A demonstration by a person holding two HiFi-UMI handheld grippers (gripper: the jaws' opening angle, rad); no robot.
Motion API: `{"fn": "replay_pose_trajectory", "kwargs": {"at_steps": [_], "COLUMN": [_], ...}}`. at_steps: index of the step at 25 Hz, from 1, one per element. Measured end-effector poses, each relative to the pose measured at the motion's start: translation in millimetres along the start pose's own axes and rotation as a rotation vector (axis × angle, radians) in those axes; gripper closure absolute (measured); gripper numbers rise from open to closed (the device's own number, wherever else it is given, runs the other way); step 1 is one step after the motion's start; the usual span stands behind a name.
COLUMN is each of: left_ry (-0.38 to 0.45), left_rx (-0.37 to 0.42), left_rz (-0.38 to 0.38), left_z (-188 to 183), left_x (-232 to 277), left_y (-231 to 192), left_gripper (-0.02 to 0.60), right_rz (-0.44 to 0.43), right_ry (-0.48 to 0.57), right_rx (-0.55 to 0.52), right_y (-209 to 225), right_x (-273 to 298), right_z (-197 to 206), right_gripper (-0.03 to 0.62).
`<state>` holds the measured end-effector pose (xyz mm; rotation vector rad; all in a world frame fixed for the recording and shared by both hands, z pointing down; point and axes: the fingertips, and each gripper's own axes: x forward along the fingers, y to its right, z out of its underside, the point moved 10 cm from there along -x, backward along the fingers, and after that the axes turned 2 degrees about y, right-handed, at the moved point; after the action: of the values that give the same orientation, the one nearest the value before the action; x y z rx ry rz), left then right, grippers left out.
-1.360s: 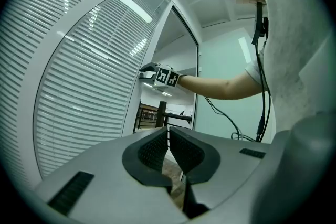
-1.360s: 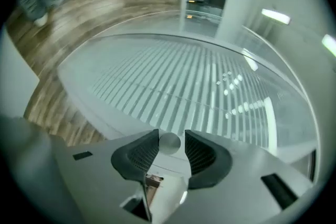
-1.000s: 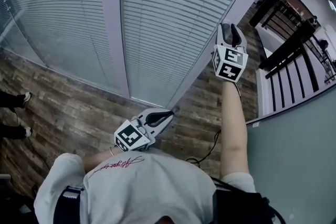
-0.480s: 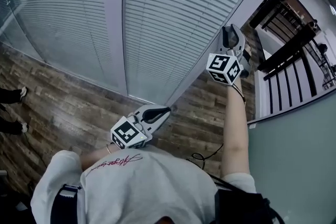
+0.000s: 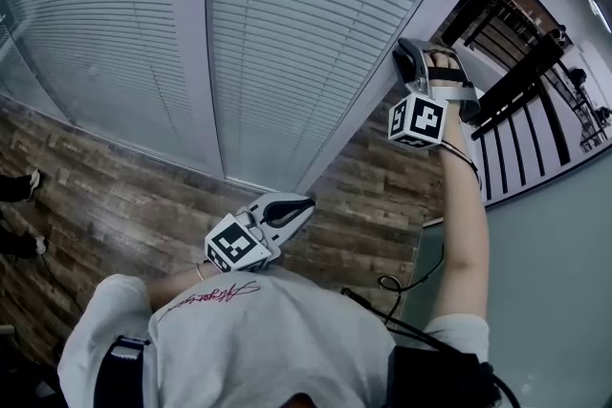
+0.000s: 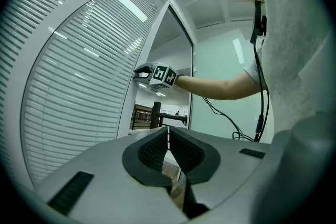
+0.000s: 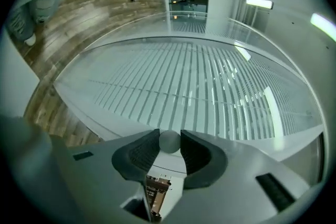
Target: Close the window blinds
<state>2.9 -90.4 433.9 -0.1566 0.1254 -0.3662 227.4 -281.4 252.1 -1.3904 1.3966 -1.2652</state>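
White slatted window blinds (image 5: 316,24) cover the glass ahead; their slats stand partly open in the right gripper view (image 7: 199,86). My right gripper (image 5: 413,62) is raised at the blind's right edge beside the frame. Its pads (image 7: 144,152) press on a round grey tilt wand (image 7: 169,141), seen end-on between them. My left gripper (image 5: 292,208) hangs low near my chest, away from the blinds. Its jaws (image 6: 168,136) are shut with nothing between them.
A pale window post (image 5: 191,43) divides two blind panels. Dark wooden railing (image 5: 521,81) stands to the right behind the frame. Wood-plank floor (image 5: 105,196) lies below, with a bystander's shoes (image 5: 19,186) at the left. A pale green wall (image 5: 555,272) is close on my right.
My right gripper has shifted a little to the right and turned at the wrist, so its marker cube faces differently. The left gripper has stayed put.
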Motion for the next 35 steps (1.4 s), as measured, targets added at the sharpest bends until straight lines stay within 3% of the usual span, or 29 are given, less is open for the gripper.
{"fn": "replay_pose_trajectory", "kwargs": {"at_steps": [9,12,14,17,19,23,27,29,35], "left_ry": [0.004,0.004,0.006,0.009,0.01,0.016,0.032,0.033,0.048], "left_rx": [-0.002,-0.002,0.0,0.007,0.009,0.001,-0.013,-0.012,0.01], "left_rz": [-0.032,-0.042,-0.046,-0.045,-0.046,-0.064,-0.103,-0.106,-0.09], "left_z": [-0.8,0.2,-0.5,-0.9,0.3,1.7,-1.3,-2.4,-3.4], "left_x": [-10.1,-11.9,-13.0,-14.5,-15.9,-19.4,-24.8,-25.4,-22.1], "left_y": [1.9,3.3,3.4,4.7,6.3,5.0,-1.0,-2.7,-2.8], "left_gripper": [0.561,0.561,0.561,0.561,0.561,0.561,0.561,0.561,0.561], "right_rz": [-0.076,-0.068,-0.041,0.063,0.165,0.34,0.375,0.325,0.229], "right_ry": [0.009,0.001,-0.003,-0.014,-0.014,0.075,0.296,0.337,0.453], "right_rx": [-0.267,-0.279,-0.223,-0.053,0.125,0.655,1.22,1.353,1.559], "right_y": [4.5,1.5,-0.4,-6.5,-14.0,-37.2,-68.4,-81.7,-102.0], "right_x": [-1.9,-0.3,0.7,-1.7,-9.9,-51.9,-109.0,-128.1,-170.0], "right_z": [-1.0,0.5,-0.6,-1.2,-2.5,-19.9,-55.6,-74.0,-105.6], "right_gripper": [0.461,0.461,0.461,0.461,0.461,0.461,0.493,0.511,0.55]}}
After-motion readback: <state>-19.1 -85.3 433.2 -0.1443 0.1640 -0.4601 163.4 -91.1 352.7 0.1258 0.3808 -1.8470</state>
